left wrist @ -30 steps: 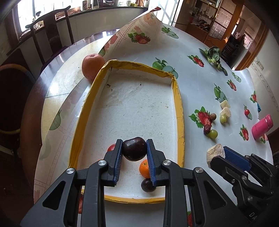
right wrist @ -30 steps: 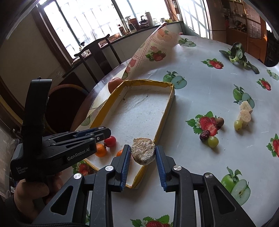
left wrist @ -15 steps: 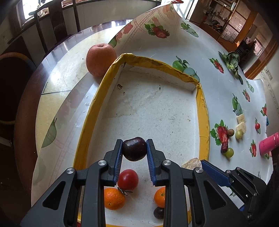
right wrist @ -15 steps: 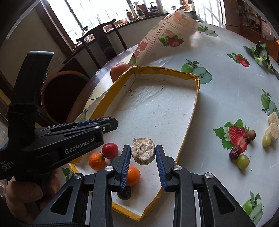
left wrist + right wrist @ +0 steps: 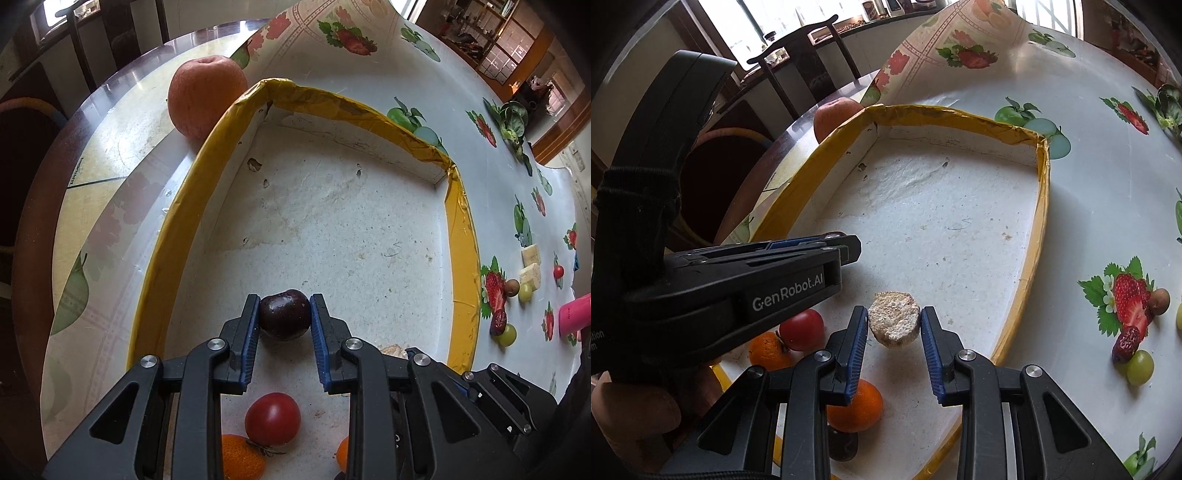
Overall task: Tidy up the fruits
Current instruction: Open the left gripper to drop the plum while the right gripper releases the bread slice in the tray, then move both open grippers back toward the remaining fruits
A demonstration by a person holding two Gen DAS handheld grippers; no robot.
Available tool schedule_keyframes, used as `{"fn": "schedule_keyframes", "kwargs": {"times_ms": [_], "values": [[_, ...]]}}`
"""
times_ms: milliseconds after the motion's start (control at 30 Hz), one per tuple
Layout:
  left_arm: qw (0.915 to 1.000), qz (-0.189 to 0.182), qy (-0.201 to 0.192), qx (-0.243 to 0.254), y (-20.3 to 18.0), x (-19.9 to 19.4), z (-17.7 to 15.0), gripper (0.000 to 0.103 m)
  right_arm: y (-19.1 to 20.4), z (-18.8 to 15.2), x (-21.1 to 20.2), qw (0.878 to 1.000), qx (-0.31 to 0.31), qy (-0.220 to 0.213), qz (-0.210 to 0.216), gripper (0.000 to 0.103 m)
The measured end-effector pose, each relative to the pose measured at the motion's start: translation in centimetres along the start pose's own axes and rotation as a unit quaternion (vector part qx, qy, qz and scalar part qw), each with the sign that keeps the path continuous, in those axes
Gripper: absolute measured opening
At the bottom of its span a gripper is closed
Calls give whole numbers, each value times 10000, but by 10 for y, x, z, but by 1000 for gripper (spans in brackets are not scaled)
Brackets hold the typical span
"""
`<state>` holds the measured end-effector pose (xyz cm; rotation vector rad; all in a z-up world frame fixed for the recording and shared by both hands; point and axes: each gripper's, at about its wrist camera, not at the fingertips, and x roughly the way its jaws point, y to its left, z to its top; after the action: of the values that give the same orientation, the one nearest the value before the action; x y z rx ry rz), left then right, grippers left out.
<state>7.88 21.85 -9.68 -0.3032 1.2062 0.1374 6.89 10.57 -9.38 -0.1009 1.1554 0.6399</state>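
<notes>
Yellow-rimmed white tray, fruit-print tablecloth

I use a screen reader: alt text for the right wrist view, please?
The right gripper holds a pale crumbly chunk over a yellow-rimmed tray containing oranges and a tomato; the left gripper is alongside.

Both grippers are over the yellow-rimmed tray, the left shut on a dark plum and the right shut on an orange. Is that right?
Not quite. The right gripper is shut on a pale, crumbly round chunk, as the right wrist view shows; the oranges lie in the tray. The left gripper does hold the dark plum.
</notes>
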Motion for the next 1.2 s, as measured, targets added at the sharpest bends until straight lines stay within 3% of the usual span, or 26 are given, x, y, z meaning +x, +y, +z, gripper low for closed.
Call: {"fn": "schedule_keyframes", "kwargs": {"times_ms": [133, 233, 333, 600, 1200], "values": [[9999, 73, -34, 96, -3, -1, 0, 27, -1, -3, 5, 10000, -38, 39, -58, 32], [9999, -140, 40, -50, -1, -1, 3, 39, 1, -4, 3, 9999, -107, 48, 1, 38], [10000, -70, -27, -28, -3, -8, 0, 39, 0, -6, -4, 9999, -106, -12, 12, 45], [9994, -155, -292, 53, -14, -40, -8, 39, -19, -20, -46, 9994, 176, -274, 123, 45], [9970, -421, -495, 428, -62, -75, -32, 39, -66, -59, -127, 9940, 751, -764, -196, 46]]}}
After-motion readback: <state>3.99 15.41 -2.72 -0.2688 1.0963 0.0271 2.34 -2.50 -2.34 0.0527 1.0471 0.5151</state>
